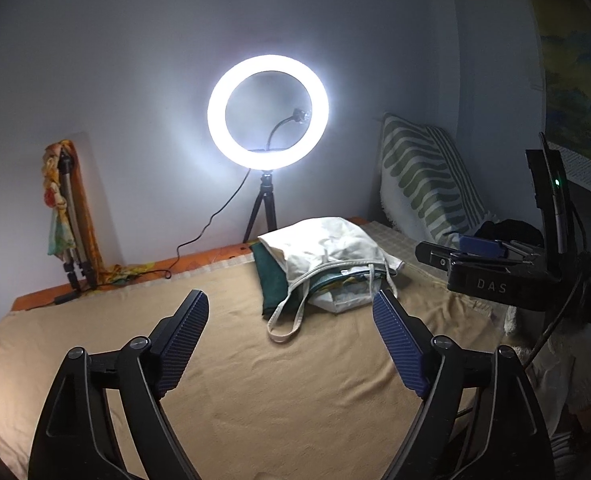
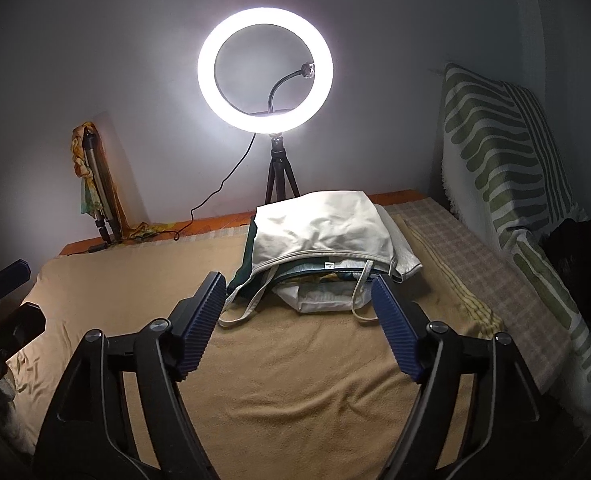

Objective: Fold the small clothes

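"DAS" on right gripper, left gripper spread, white tote

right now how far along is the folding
Barely started. Done: nothing looks folded out on the tan blanket. In hand: nothing; the left gripper and right gripper are both open and hover short of the white bag. Left: the clothes sit bunched in the bag's mouth, with a green cloth under it, all yet to be pulled out and folded.

A lit ring light stands behind the tan blanket, striped cushion alongside.
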Tool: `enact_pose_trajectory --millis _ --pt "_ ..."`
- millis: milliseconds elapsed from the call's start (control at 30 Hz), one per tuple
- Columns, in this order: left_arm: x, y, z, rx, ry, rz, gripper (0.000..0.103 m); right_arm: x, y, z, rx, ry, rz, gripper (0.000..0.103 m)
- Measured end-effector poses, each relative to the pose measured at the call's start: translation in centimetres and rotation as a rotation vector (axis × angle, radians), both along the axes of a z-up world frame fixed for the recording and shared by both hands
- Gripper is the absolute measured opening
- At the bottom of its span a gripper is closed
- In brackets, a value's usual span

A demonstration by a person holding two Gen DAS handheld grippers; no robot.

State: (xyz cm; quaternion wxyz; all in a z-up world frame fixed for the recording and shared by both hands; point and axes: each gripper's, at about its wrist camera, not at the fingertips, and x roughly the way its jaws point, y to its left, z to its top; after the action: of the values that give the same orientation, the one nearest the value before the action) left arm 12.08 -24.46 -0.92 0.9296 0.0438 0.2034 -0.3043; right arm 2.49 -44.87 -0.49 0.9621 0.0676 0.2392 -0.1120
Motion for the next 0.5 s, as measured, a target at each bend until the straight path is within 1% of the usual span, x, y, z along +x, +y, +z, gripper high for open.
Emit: enact_pose_trajectory --millis 33,133,167,267,367,500 --pt "0.0 0.0 -0.2 0.008 0.002 0.007 0.085 -0.2 0.2 -0.3 -0.011 -0.004 -0.009 0.086" --pt "0.0 -0.1 -0.5 0.040 0.002 0.012 0.088 -0.5 0.9 -1.5 -0.036 -0.006 -0.022 0.090" --pt "0.0 -0.1 -0.6 0.044 -0.001 0.014 0.090 -0.6 1.0 -2.0 -0.038 -0.007 -0.023 0.093" --pt "-0.5 0.3 -1.0 0.042 -0.027 0.026 0.103 -0.5 1.0 -3.2 -0.034 -0.018 -0.041 0.099" --pt "-0.5 0.2 -1.5 0.065 -0.042 0.045 0.103 0.0 0.6 -4.1 -0.009 -0.020 -0.066 0.102" --pt "-0.2 0.0 -2.4 0.102 -0.021 0.050 0.103 0.7 0.7 -4.5 -0.015 -0.017 -0.076 0.103"
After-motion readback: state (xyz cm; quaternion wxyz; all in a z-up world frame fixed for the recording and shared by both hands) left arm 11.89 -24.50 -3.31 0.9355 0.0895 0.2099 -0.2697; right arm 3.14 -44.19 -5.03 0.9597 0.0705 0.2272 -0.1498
